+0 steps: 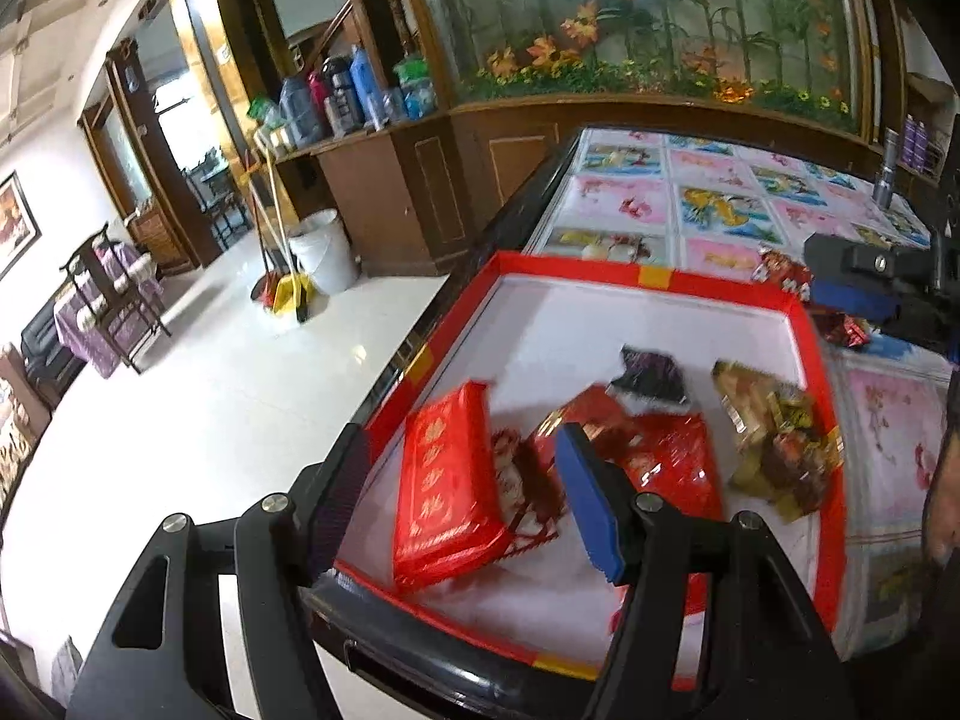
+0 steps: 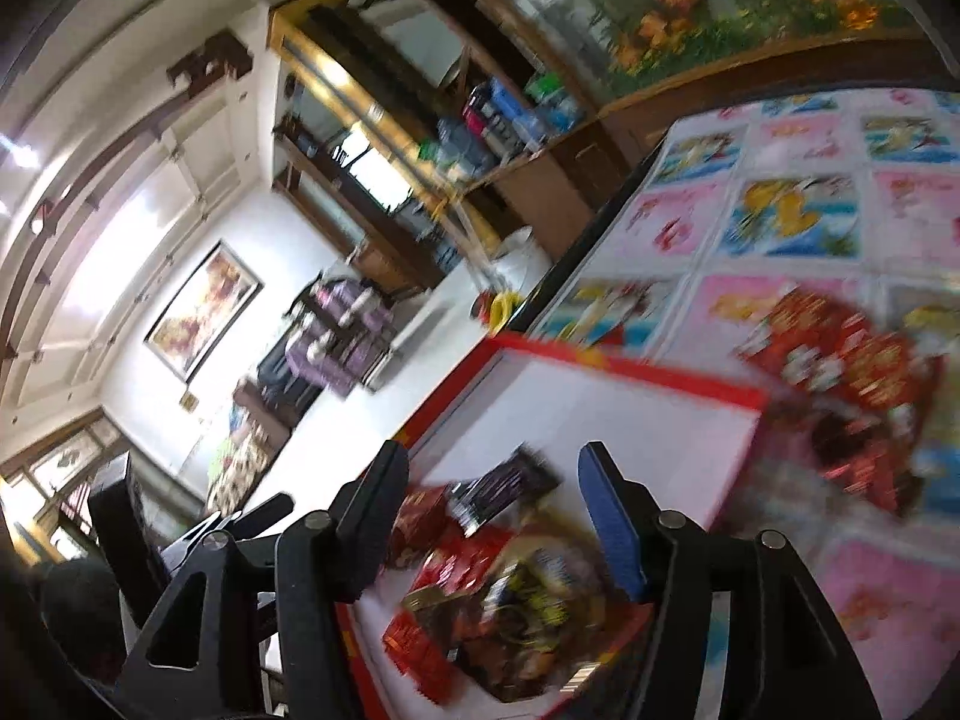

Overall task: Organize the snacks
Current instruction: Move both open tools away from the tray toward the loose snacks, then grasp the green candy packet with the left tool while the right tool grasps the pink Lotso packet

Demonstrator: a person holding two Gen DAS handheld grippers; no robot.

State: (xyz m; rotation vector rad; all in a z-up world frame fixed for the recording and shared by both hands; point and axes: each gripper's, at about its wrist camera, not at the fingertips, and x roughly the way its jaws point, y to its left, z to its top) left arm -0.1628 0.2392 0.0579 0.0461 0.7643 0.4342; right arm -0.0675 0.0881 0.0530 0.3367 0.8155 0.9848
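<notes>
A red-rimmed white tray sits on the table corner. In it lie a red box with gold characters, a red foil packet, a dark purple packet and a gold and brown packet. My left gripper is open and empty above the tray's near left part. My right gripper is open and empty above the tray, over the gold packet and the purple packet. It also shows in the left wrist view. Red snack packets lie on the tablecloth beyond the tray.
The table carries a pink and blue picture tablecloth. Its left edge drops to a white tiled floor. A wooden cabinet with bottles, a white bucket and a dustpan stand beyond. A metal flask stands at the far right.
</notes>
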